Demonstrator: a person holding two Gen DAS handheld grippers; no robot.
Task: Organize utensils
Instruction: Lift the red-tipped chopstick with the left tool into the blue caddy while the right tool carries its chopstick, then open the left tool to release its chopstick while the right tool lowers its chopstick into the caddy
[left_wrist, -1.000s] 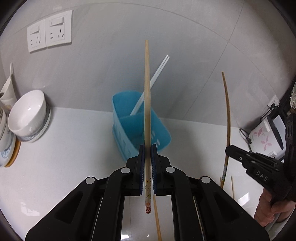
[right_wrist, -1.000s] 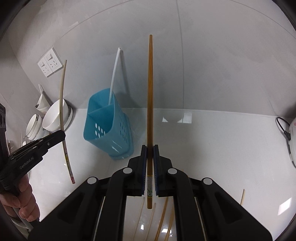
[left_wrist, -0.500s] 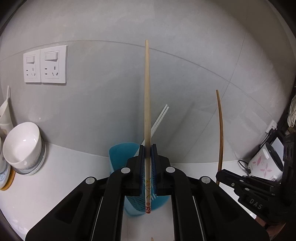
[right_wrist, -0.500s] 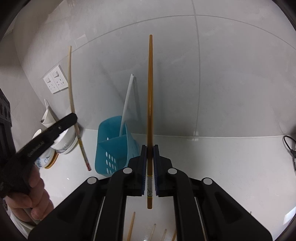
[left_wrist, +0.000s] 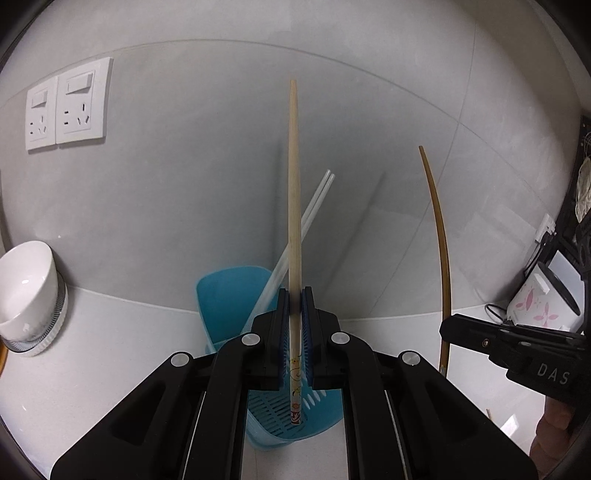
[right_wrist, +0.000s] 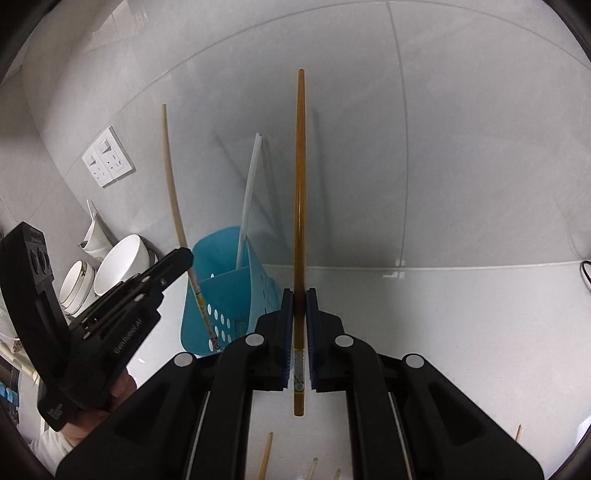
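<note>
Left wrist view shows the left claw (left_wrist: 294, 332) clamped on a pale chopstick (left_wrist: 293, 206) standing upright, its printed end just above the blue basket (left_wrist: 225, 302) directly below, nearer than the right claw (right_wrist: 300, 332) gripping a brown chopstick (right_wrist: 299, 184).

At frame centre we see the right gripper (right_wrist: 299, 325) clamping an upright amber chopstick (right_wrist: 299, 206). Left of it, the left gripper (right_wrist: 177, 260) holds a pale chopstick (right_wrist: 173, 206) apparently over the blue caddy (right_wrist: 229, 295).
</note>
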